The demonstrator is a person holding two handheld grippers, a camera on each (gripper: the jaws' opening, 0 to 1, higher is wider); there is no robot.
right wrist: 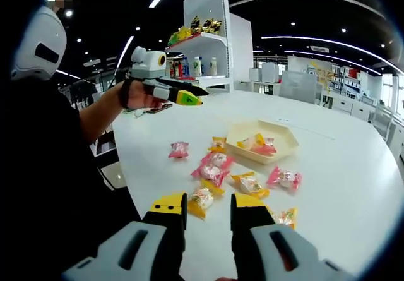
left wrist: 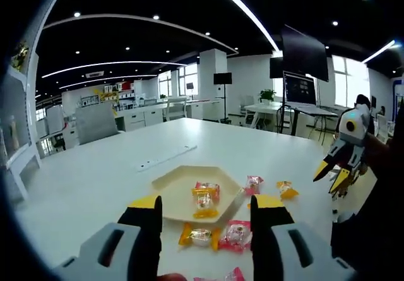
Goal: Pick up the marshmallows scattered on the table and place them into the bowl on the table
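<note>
One white surface (right wrist: 353,167) | shallow hexagonal bowl (right wrist: 285,143) mid-surface, holding wrapped marshmallows (right wrist: 257,144) | more marshmallows scattered beside it, twisted ends pointing various ways | left tool (left wrist: 205,213) released, empty | right tool (right wrist: 209,206) released, over a yellow-wrapped piece (right wrist: 202,199).

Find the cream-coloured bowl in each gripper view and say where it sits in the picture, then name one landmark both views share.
Left gripper view: the bowl lies low at centre, just beyond the gap between that view's own jaws, with wrapped marshmallows inside.
Right gripper view: the bowl lies right of centre at mid-height, past the scattered sweets.
Shared landmark: the pink-wrapped marshmallow lying on the table near the bowl.
</note>
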